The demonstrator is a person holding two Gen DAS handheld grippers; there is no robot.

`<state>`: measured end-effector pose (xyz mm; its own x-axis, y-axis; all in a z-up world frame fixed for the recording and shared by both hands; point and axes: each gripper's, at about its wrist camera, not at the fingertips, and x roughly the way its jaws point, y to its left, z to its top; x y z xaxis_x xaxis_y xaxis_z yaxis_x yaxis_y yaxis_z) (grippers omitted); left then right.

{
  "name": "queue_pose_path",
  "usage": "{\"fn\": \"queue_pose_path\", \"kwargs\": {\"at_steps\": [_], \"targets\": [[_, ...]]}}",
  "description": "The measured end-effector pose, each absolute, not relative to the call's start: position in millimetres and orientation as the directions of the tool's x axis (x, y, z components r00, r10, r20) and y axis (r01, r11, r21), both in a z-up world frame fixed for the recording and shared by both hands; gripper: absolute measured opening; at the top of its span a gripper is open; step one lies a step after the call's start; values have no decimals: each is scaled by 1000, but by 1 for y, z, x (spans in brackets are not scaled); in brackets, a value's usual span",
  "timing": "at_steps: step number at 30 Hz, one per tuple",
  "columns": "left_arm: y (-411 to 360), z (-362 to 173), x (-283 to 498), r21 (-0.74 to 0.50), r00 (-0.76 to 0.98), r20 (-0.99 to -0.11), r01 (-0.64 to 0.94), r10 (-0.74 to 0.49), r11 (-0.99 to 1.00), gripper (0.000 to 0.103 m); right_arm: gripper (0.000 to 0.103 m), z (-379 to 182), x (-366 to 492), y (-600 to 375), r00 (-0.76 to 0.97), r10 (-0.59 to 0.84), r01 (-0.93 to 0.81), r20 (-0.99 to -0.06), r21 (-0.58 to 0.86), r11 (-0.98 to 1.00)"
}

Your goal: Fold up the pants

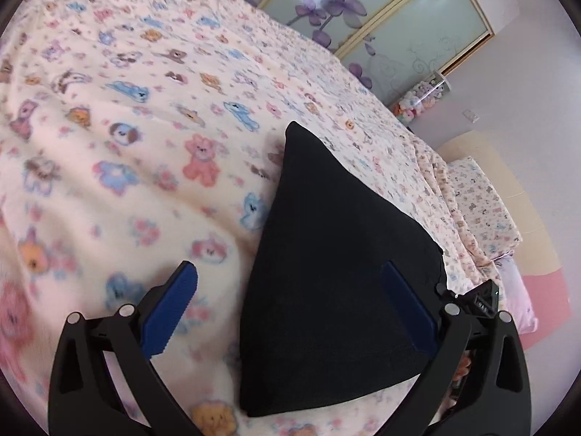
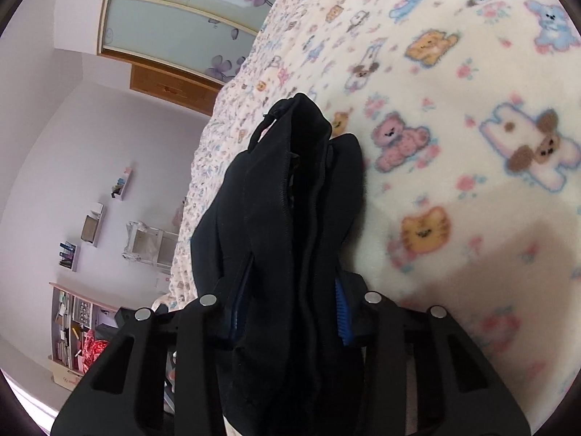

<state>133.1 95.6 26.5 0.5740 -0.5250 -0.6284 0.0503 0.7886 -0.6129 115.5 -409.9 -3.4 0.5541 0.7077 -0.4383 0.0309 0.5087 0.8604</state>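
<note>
We clamp the bunched black pants in the right gripper, jaws closed on the fabric. The left gripper stands wide open, gripping nothing, the pants lying on the animal-print blanket partly between its fingers toward the right-hand one. Their long axis runs forward.

Bed under animal-print fleece blanket, folded black pants lying on it
</note>
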Motion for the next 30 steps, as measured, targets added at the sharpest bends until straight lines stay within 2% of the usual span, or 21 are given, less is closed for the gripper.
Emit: {"fn": "queue_pose_path", "kwargs": {"at_steps": [3, 7, 11, 14, 17, 20, 22, 25, 28, 30], "targets": [[92, 26, 152, -595, 490, -680, 66, -546, 801, 101, 40, -4, 114, -411, 551, 709, 28, -440, 859, 511], [83, 20, 178, -709, 339, -630, 117, -699, 696, 101, 40, -5, 117, -412, 546, 709, 26, -446, 855, 518], [67, 5, 205, -689, 233, -684, 105, -691, 717, 101, 40, -6, 121, -410, 542, 710, 27, -449, 854, 520], [58, -8, 221, -730, 156, -662, 89, -733, 678, 100, 42, -7, 124, -411, 536, 713, 24, -451, 853, 521], [52, -8, 228, -732, 158, -657, 100, -737, 674, 96, 44, -10, 123, -412, 529, 717, 26, -453, 854, 520], [49, -4, 229, -732, 183, -653, 97, -735, 674, 88, 47, -11, 125, -411, 523, 715, 27, -463, 848, 530], [46, -1, 226, -697, 199, -686, 99, -700, 710, 73, 49, -12, 125, -409, 521, 713, 27, -469, 844, 535], [45, 5, 218, -656, 228, -717, 101, -659, 748, 56, 48, -9, 123, -406, 530, 697, 16, -483, 828, 561], [46, 11, 211, -635, 251, -730, 95, -636, 766, 48, 45, -2, 120, -400, 541, 681, 6, -494, 811, 584], [45, 15, 207, -636, 252, -727, 103, -639, 765, 47, 45, 0, 118, -399, 542, 682, 8, -491, 815, 580]]}}
